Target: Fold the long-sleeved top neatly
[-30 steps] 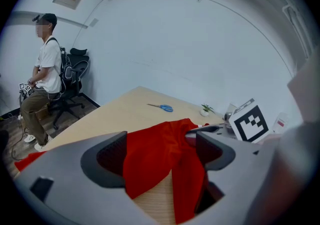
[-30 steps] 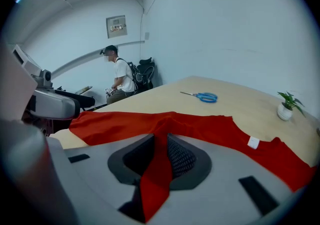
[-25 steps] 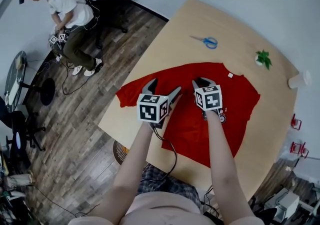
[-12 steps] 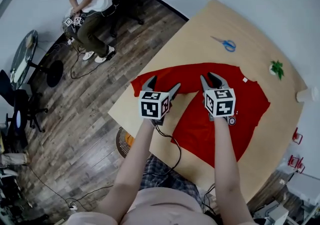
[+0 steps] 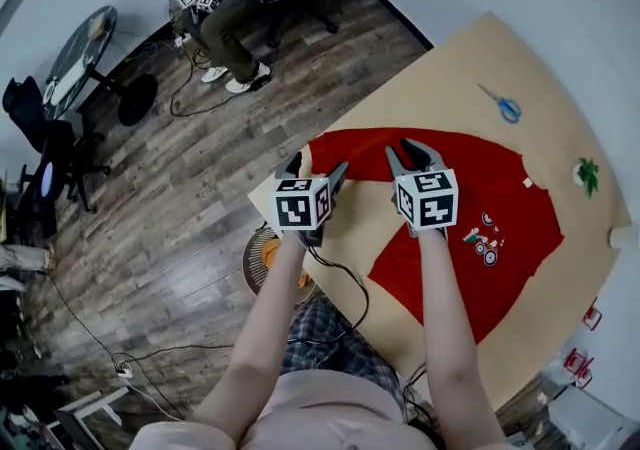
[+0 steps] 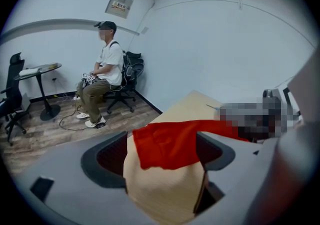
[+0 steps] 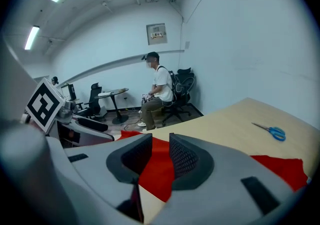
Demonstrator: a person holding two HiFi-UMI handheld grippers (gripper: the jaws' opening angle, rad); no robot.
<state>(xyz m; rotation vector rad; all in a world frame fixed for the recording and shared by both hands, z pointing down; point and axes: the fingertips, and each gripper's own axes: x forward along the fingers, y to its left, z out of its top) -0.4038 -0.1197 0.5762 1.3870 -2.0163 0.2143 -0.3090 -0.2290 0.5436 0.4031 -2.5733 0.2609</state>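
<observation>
Top (image 5: 480, 193) flat on desk (image 5: 470, 68). Sleeve (image 5: 350, 150) runs crosswise; cuff (image 6: 150, 144) just ahead of left gripper (image 5: 318, 166), fingers spread wide, empty. Right gripper (image 5: 405, 150) over sleeve farther in, fingers narrowly apart, nothing pinched. Left gripper nearer cuff for fold.

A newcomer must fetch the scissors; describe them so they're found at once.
Find the pale wooden table with the red top spread across it. Past the top's far edge, alone on bare wood, lie the scissors: blue handles, unlike the green plant further right.
</observation>
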